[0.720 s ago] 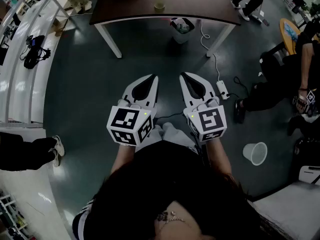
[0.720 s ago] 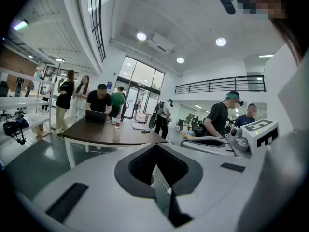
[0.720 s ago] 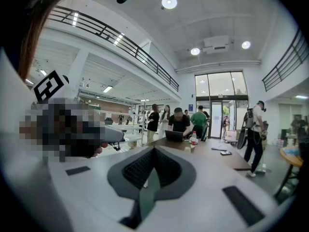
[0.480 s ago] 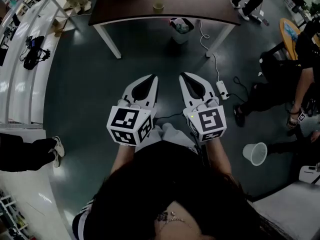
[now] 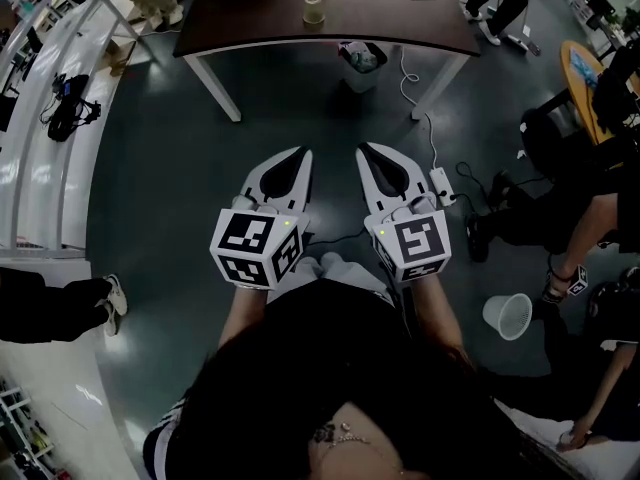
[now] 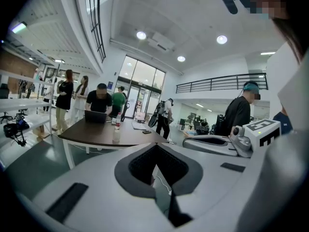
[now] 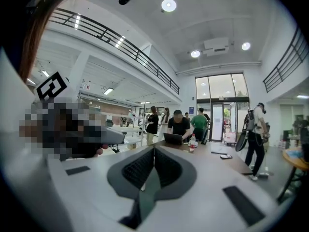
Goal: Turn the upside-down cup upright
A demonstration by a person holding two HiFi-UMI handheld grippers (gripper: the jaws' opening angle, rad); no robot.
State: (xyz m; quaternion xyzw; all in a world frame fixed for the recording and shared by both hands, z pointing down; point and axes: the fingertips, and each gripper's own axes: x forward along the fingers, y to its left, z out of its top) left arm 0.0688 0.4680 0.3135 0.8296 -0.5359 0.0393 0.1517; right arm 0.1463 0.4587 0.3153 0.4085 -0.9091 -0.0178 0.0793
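holding left gripper [image 5: 302, 154] and right gripper [image 5: 363, 151] closed, empty, we face the table [image 5: 250, 18]. cup [image 5: 313, 8] at twelve o'clock.

No word, number or brand name can be read anywhere. The cube [image 5: 255, 246] on the left gripper [image 5: 300, 154] and the cube [image 5: 417, 245] on the right gripper [image 5: 364, 150] show only black-and-white square patterns, no letters. Bottle [image 6: 116, 129] on the table [image 6: 91, 135]: label too small to read.

Tongs [image 6: 155, 149] tip-to-tip, dark table [image 6: 91, 132] beyond
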